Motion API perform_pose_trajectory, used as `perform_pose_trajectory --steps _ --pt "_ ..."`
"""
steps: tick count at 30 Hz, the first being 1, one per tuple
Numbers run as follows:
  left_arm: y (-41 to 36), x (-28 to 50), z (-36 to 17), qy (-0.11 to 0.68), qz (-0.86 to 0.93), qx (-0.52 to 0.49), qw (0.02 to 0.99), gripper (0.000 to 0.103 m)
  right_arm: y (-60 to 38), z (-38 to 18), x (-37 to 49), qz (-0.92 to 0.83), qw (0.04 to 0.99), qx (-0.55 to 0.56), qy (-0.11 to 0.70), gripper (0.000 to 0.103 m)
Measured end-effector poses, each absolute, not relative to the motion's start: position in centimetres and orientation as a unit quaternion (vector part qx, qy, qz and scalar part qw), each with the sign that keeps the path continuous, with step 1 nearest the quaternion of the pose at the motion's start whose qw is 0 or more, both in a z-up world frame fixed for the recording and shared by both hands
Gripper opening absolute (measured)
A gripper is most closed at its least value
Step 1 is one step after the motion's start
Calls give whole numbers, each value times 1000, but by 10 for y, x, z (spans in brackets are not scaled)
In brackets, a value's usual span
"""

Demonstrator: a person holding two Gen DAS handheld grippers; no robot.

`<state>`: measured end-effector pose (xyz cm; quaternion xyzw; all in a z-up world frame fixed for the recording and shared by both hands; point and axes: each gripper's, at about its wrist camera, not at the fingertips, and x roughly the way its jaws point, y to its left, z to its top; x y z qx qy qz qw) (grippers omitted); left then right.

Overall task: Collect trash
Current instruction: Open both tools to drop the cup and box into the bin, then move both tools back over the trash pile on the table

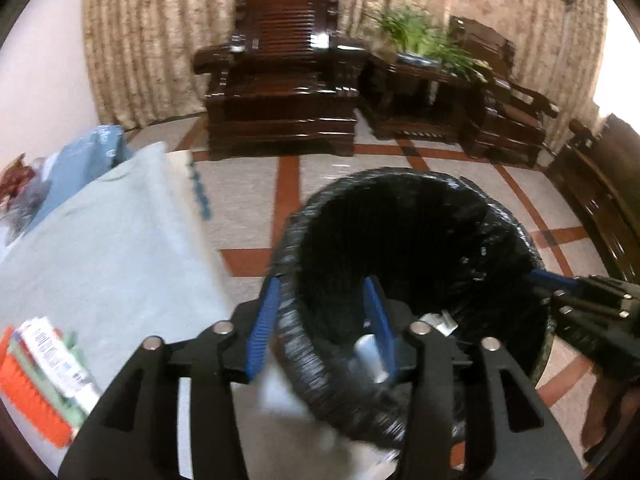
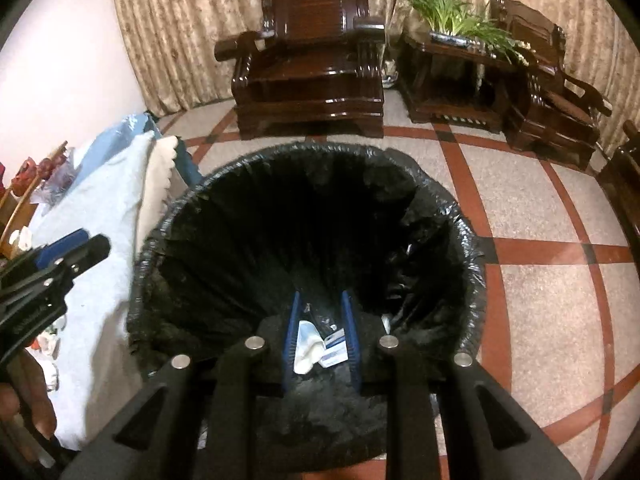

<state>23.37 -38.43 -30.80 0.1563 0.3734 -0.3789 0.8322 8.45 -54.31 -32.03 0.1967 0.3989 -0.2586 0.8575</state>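
Observation:
A bin lined with a black bag (image 1: 400,176) (image 2: 300,150) stands on the tiled floor beside the table. My left gripper (image 1: 322,282) is open, and its blue fingers straddle the bin's near-left rim. A blurred pale scrap (image 1: 372,354) lies by its right finger, inside the bin. My right gripper (image 2: 321,296) hangs over the bin's mouth, open a little. Crumpled white paper (image 2: 308,344) and a blue-and-white wrapper (image 2: 334,350) show between its fingers; the pads do not press them. Each gripper also appears in the other's view: the right gripper (image 1: 580,300) and the left gripper (image 2: 60,252).
A table under a pale cloth (image 1: 100,240) (image 2: 104,208) stands left of the bin, with orange and white packets (image 1: 36,384) at its near edge. Dark wooden armchairs (image 1: 280,72) (image 2: 312,52) and a side table with a plant (image 1: 420,36) line the curtain. A hand (image 2: 24,400) holds the left gripper.

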Motion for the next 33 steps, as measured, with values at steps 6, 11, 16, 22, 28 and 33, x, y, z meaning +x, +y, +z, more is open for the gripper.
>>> perform_pose_trajectory --steps 6,11,16,22,28,33 --pt "-301 227 -273 355 -326 140 865 66 -486 -286 77 -227 882 161 379 41" --pt "-215 215 -251 356 -266 106 890 78 -413 -262 82 -166 906 131 367 48" --pt "-130 198 -238 345 -209 90 911 82 -362 -260 93 -104 910 137 378 49" --pt "-26 182 -236 340 -146 58 927 83 -291 -261 114 -44 913 113 391 49" --pt "18 178 -253 353 -120 43 927 83 -228 -273 137 1 907 90 412 49" --pt "33 184 -274 369 -118 36 921 83 -199 -289 154 13 900 82 428 49"
